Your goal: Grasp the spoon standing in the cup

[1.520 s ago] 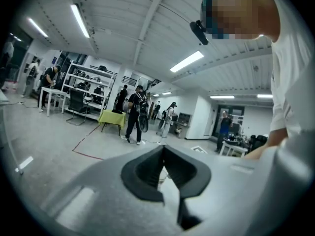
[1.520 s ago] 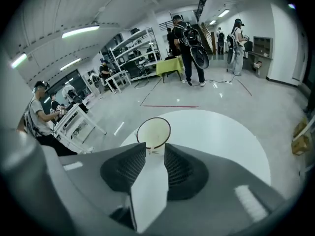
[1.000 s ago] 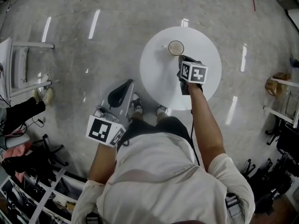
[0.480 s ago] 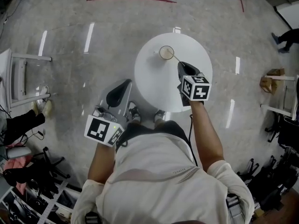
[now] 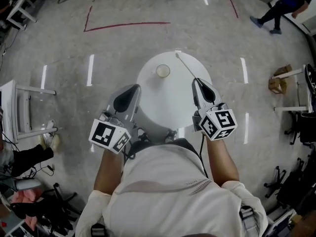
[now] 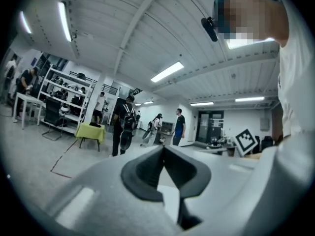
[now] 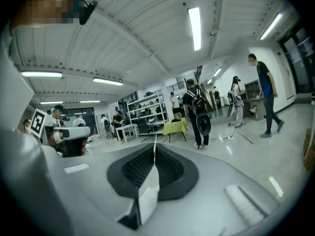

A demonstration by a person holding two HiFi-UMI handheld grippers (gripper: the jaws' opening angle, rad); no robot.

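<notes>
The grasp looks done: the right tongs [image 5: 196, 80] are clenched on the spoon [image 5: 185, 64], which is out of the cup [image 5: 163, 71] and above the counter [image 5: 168, 105], while the left tongs [image 5: 134, 88] hang pinched together, empty.

support: round white table [image 5: 165, 105] | on it: cup [image 5: 163, 71]

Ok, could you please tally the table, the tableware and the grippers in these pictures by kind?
table: 1
cup: 1
spoon: 1
grippers: 2, the left gripper and the right gripper
Total: 5
</notes>
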